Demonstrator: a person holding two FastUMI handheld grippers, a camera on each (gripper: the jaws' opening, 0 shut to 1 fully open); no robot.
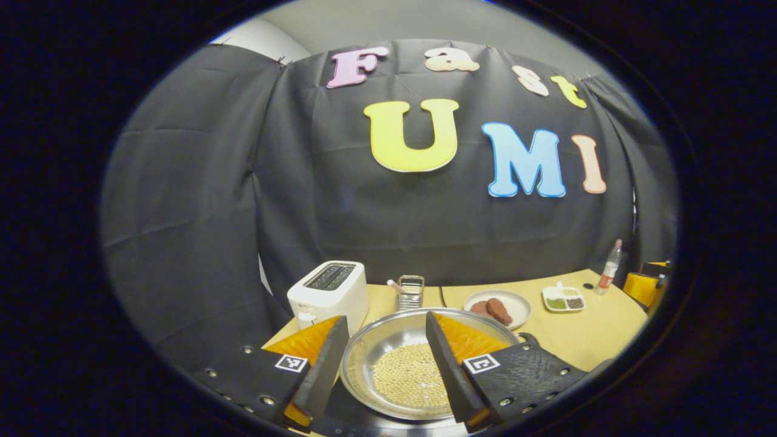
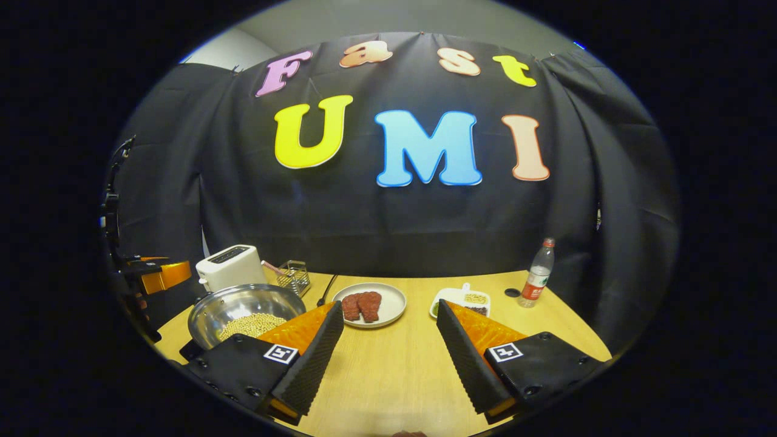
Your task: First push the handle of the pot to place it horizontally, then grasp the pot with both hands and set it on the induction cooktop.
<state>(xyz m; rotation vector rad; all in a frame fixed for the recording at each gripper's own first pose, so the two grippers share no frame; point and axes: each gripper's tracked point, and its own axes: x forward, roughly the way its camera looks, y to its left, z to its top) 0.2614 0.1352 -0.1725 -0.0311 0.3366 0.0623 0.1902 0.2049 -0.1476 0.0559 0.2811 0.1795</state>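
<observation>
While straddling the pot (image 1: 413, 358) of beans, left hand-held gripper (image 1: 383, 358) spread for grasping; right hand-held gripper (image 2: 388, 346) likewise spread, over bare bench (image 2: 394, 376).

Pot (image 1: 419, 364): shiny silver, heaped with pale yellow beans (image 1: 410, 376). Toaster (image 1: 329, 294): white with dark slots. Plate (image 2: 370, 304): white, holding two reddish-brown patties (image 2: 362, 306). Tabletop (image 2: 394, 370): light wood grain. Bottle (image 2: 537, 273): clear, red cap and label.
</observation>
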